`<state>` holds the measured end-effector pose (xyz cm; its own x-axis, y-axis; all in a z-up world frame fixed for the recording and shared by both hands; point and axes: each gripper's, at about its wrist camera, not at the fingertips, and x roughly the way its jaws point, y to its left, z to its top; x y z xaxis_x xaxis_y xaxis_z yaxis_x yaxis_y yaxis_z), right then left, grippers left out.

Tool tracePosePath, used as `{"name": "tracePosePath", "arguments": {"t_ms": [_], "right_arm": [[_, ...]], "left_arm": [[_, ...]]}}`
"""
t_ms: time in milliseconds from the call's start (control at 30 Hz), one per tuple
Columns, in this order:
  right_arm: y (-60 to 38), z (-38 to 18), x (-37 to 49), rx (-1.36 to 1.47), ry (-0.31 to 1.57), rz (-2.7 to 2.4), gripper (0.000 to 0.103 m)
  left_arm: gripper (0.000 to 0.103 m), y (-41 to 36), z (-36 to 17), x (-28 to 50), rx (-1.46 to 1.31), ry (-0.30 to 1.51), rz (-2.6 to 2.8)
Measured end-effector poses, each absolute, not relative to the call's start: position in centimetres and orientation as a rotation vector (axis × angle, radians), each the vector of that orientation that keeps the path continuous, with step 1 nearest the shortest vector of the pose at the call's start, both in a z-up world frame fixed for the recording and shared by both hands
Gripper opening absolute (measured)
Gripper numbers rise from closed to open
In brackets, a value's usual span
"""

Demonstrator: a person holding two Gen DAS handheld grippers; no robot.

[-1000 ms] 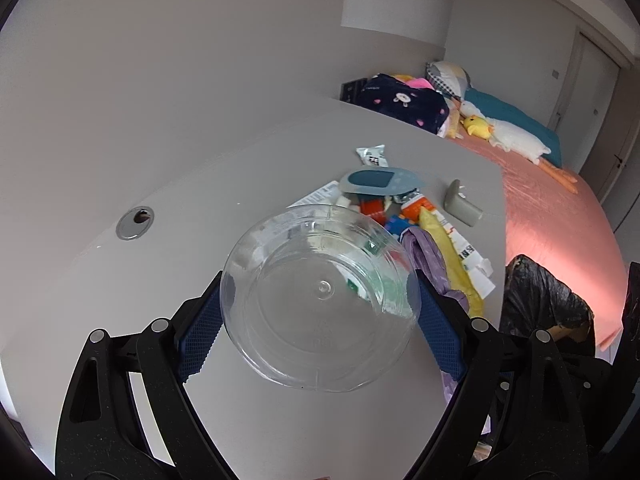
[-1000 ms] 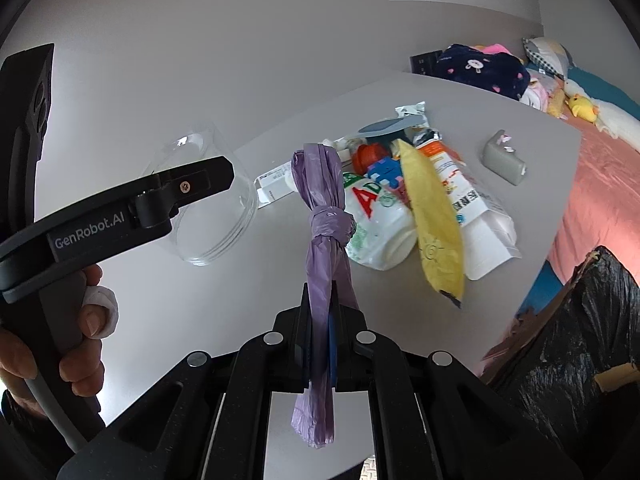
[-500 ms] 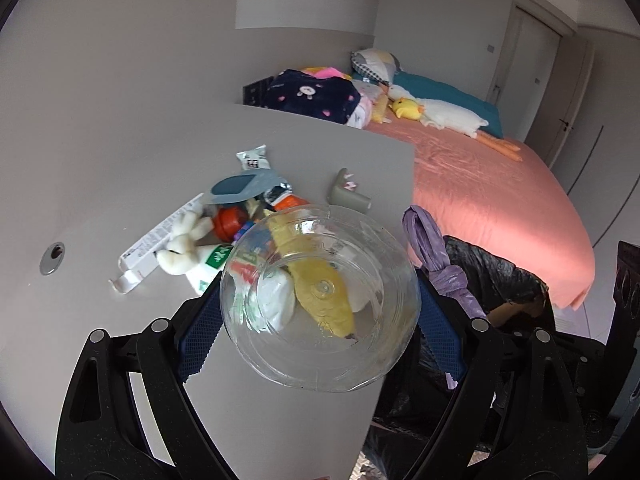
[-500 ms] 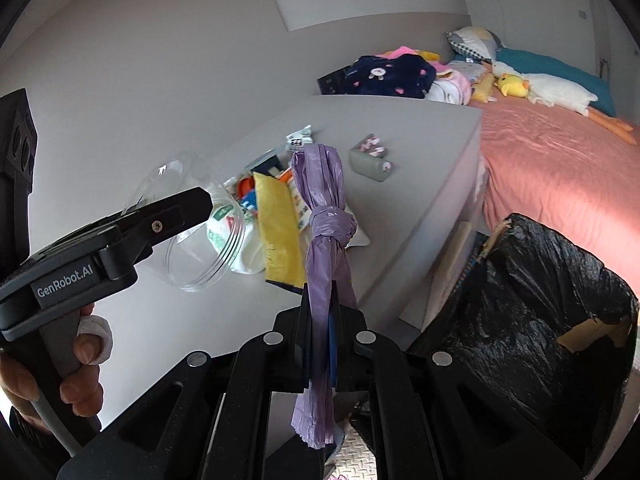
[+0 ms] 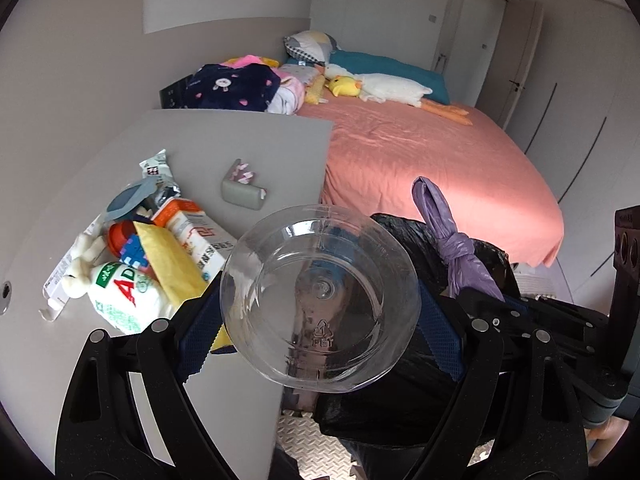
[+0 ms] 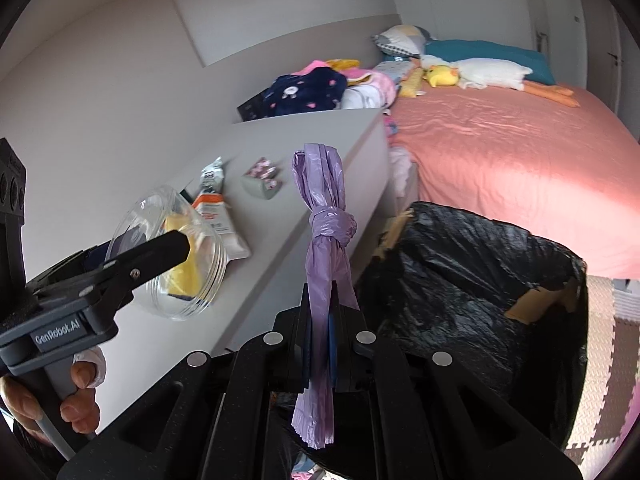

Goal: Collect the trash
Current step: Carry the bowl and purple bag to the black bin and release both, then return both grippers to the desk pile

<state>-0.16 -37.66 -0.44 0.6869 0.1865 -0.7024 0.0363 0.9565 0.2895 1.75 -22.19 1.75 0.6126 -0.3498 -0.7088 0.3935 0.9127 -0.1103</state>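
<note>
your left gripper (image 5: pixel 320 320) is clamping the clear plastic tub (image 5: pixel 320 300); your right gripper (image 6: pixel 320 340) is pinching the knotted purple bag (image 6: pixel 326 240) beside the black bin bag (image 6: pixel 480 280)

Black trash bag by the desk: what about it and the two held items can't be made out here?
- Black trash bag: its inside is dark in the right wrist view; contents unreadable. In the left wrist view the clear plastic container and tongs cover most of it.
- Purple knotted bag: whether anything is inside cannot be told.
- Desk: near edge hidden behind the left tongs.
</note>
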Motion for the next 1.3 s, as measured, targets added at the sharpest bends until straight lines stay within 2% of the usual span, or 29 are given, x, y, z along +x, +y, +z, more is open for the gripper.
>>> {"name": "tracePosePath", "arguments": {"t_ms": [467,500,533,567,600,1300], "right_arm": [[-44.1,-0.2,-2.0,0.376,0.782,-0.098,0.008],[-44.6,-0.1,-2.2,0.385,0.777,-0.126,0.024],[-45.3,0.0,-2.5,0.403,0.763,-0.161,0.058],[-45.8,0.1,-2.8,0.419,0.751,-0.204,0.073],[-46.3,0.3,-3.2,0.432,0.736,-0.243,0.081],[-42.4,0.4,-1.0,0.387,0.743,-0.155,0.081]], "left_arm": [[0.087,-27.7,-0.1,0.6,0.121,0.884,-0.648],[0.096,-27.8,-0.4,0.7,0.11,0.913,-0.681],[0.098,-27.9,-0.6,0.9,0.098,0.928,-0.698],[0.097,-28.0,-0.8,0.9,0.091,0.938,-0.707],[0.097,-28.1,-1.0,1.0,0.094,0.949,-0.711],[0.097,-24.5,-0.7,0.7,0.059,0.925,-0.684]]}}
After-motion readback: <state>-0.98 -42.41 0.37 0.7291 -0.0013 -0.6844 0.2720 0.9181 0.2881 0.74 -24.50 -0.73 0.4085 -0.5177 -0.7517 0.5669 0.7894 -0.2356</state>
